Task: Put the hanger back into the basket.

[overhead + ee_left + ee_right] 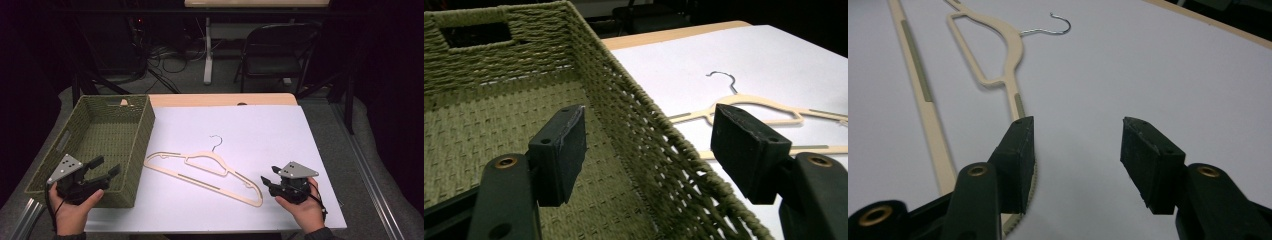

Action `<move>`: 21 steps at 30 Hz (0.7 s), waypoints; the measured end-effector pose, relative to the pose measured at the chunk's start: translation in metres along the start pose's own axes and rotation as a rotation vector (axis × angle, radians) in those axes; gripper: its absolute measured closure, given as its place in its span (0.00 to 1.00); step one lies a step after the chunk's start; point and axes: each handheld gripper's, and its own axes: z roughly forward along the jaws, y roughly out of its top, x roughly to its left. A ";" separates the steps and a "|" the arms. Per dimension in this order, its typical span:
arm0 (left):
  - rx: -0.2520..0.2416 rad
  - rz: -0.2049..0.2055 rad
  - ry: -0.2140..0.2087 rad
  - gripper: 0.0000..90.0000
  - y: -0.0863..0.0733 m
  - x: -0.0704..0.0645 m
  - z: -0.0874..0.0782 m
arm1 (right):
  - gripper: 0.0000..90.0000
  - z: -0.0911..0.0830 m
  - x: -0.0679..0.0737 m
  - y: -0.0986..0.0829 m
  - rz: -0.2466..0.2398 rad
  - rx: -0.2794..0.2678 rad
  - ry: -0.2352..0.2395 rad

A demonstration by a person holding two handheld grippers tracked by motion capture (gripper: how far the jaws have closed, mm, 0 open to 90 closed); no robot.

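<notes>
Over the basket's (pixel 145 122) near wall, left tongs (pixel 107 167) wide; beside the hanger's (pixel 210 170) end, right tongs (pixel 268 176) wide.

Lab: dark curtains, cables (pixel 160 60)

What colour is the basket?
Olive green woven basket, seen best in the left gripper view.

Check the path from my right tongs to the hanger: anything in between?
Nothing visible. The right tongs are open at the hanger's near end, bare white board around them.
</notes>
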 end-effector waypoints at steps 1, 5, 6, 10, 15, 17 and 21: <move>0.002 0.000 0.001 0.34 0.000 -0.001 0.000 | 0.53 0.000 -0.001 0.000 -0.009 0.009 0.001; 0.001 -0.002 -0.007 0.36 0.001 -0.002 0.000 | 0.56 0.002 -0.001 0.000 -0.037 0.038 0.004; 0.000 -0.002 -0.011 0.36 0.001 -0.002 0.000 | 0.56 0.003 -0.002 0.000 -0.048 0.054 0.010; -0.001 -0.001 -0.013 0.36 0.002 -0.003 -0.001 | 0.56 0.007 -0.004 0.006 -0.055 0.125 0.021; -0.011 -0.010 -0.017 0.36 0.003 -0.002 -0.005 | 0.62 0.011 -0.004 0.018 -0.063 0.132 0.074; -0.012 -0.014 -0.012 0.36 0.004 -0.002 -0.006 | 0.62 0.012 -0.003 0.027 -0.061 0.141 0.103; -0.012 -0.017 -0.013 0.36 0.004 -0.002 -0.007 | 0.60 0.014 -0.006 0.043 -0.062 0.153 0.104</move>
